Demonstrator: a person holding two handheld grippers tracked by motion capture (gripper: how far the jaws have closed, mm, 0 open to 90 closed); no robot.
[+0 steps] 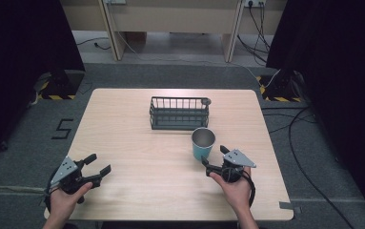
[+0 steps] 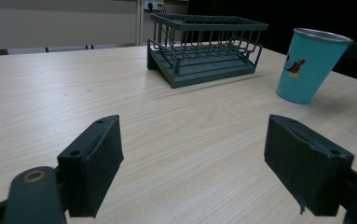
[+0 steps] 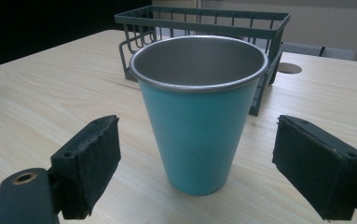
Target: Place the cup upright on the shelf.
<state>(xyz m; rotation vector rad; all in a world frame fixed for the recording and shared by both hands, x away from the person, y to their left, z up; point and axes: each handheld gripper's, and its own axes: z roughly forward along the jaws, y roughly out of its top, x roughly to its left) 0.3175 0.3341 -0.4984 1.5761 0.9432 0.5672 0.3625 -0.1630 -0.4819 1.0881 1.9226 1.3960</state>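
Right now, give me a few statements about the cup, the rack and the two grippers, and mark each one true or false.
1. The teal cup stands upright on the table. True.
2. The right gripper is clamped on the cup. False: its jaws stand open on either side of the cup, apart from it.
3. The cup sits inside the wire rack. False: it stands on the table in front of the rack.
4. The left gripper is open and holds nothing. True.
5. The cup is full of liquid. False: its metal inside looks empty.
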